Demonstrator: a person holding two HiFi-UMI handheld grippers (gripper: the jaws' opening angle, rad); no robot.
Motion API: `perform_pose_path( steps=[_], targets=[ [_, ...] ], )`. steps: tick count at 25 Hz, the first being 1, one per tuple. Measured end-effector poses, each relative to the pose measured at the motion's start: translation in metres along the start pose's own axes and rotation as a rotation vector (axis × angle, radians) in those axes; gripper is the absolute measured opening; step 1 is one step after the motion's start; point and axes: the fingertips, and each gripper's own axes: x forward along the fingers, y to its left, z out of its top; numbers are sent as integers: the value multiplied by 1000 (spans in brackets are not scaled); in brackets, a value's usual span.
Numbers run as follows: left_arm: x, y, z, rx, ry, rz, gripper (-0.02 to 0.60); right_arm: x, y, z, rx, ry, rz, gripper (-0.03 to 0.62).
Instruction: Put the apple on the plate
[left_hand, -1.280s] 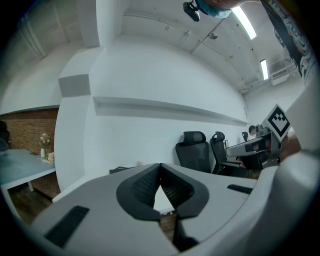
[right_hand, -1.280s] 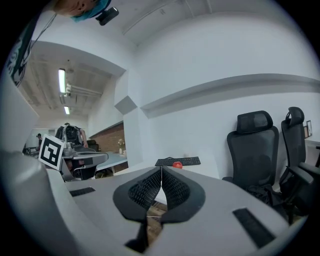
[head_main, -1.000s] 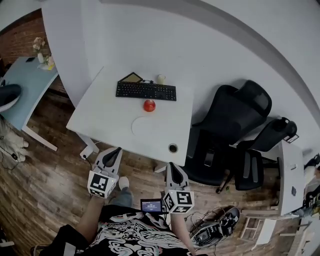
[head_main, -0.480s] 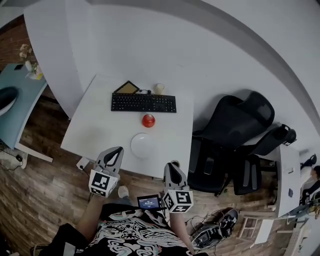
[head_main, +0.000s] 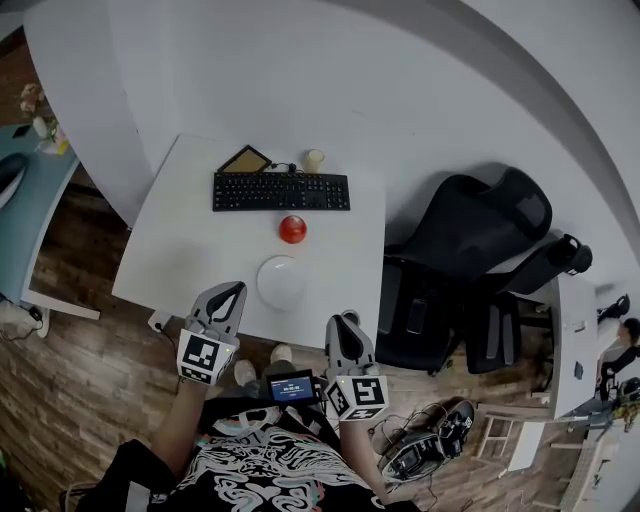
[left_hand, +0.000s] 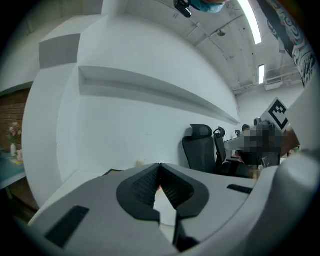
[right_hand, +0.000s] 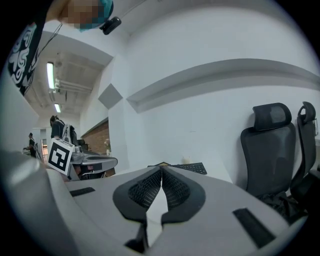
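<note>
Head view: apple on white desk, not on plate yet.
Red apple sits just beyond the white plate's far side, apart from it, and on the near side of the black keyboard; small cup beyond keyboard. L gripper & R gripper hover at desk's near edge, either side of plate, both w/ jaws pressed together, nothing btw them. Black office chair right of desk.
</note>
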Motion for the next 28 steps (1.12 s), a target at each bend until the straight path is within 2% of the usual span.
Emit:
perform_pose_path(
  steps=[10,16,20,28],
  targets=[
    [10,12,-1,7,8,19,14,36,0,0,-57,10,40,29],
    [27,24,-1,2,17,26,14,61,-6,-3,-32,38,79,29],
    [38,29,-4,16,14,27,14,76,-11,-9,-39,66,78,29],
    [84,44,-22,9,66,-1,15,117,-31,-17,-69,88,58,29]
  ],
)
